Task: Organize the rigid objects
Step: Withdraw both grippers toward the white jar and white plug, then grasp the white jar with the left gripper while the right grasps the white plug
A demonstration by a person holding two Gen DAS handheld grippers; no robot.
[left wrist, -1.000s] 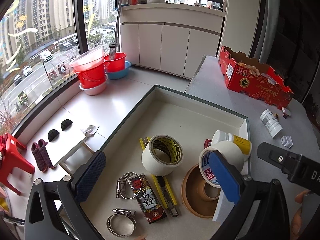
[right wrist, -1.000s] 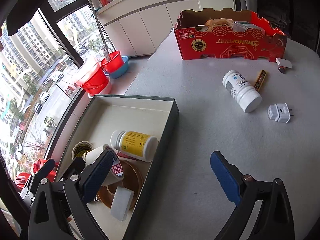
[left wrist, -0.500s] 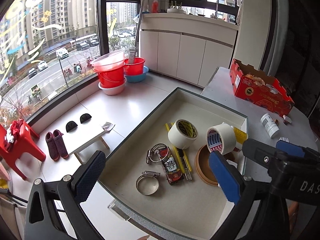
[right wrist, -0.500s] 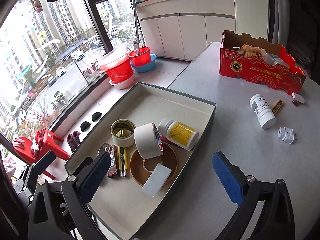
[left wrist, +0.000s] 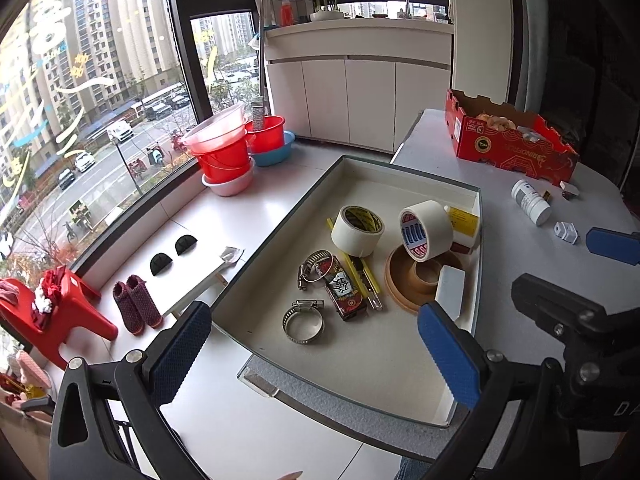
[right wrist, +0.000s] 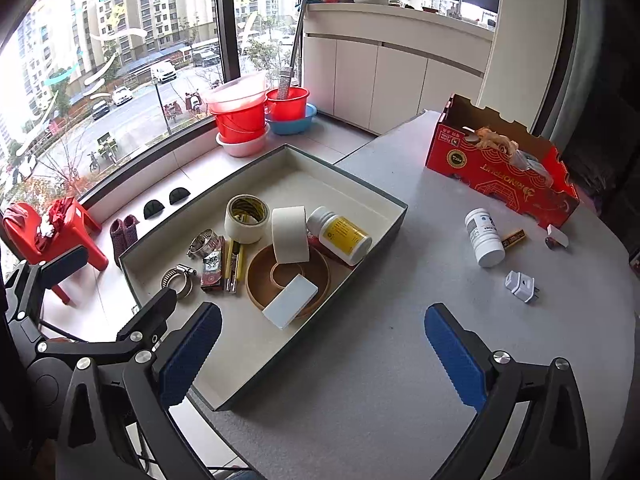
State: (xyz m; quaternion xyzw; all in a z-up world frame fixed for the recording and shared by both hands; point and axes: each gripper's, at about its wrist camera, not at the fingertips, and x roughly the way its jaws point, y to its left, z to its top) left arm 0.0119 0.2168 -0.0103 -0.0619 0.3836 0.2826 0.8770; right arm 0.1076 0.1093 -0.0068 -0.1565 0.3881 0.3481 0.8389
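Note:
A shallow grey box (left wrist: pixel 400 172) (right wrist: pixel 384 240) at the table's left edge holds two tape rolls (left wrist: pixel 357 230) (right wrist: pixel 289 234), a brown ring (right wrist: pixel 288 276), a yellow-labelled bottle (right wrist: pixel 340 234), hose clamps (left wrist: pixel 303 322), a utility knife and a white block (right wrist: pixel 289 301). On the table lie a white bottle (right wrist: pixel 484 237), a white plug adapter (right wrist: pixel 520 286) and small items. My left gripper (left wrist: pixel 316 352) is open and empty above the box's near end. My right gripper (right wrist: pixel 324 348) is open and empty above the box's near corner.
A red cardboard box (right wrist: pixel 500 168) stands at the back of the grey table (right wrist: pixel 380 360). Red buckets (left wrist: pixel 224 152), a red stool (left wrist: pixel 60 304) and slippers sit on the floor by the window. White cabinets line the back wall.
Both grippers have pulled back and up from the box, so more of the box and table shows. Both stay open and empty.

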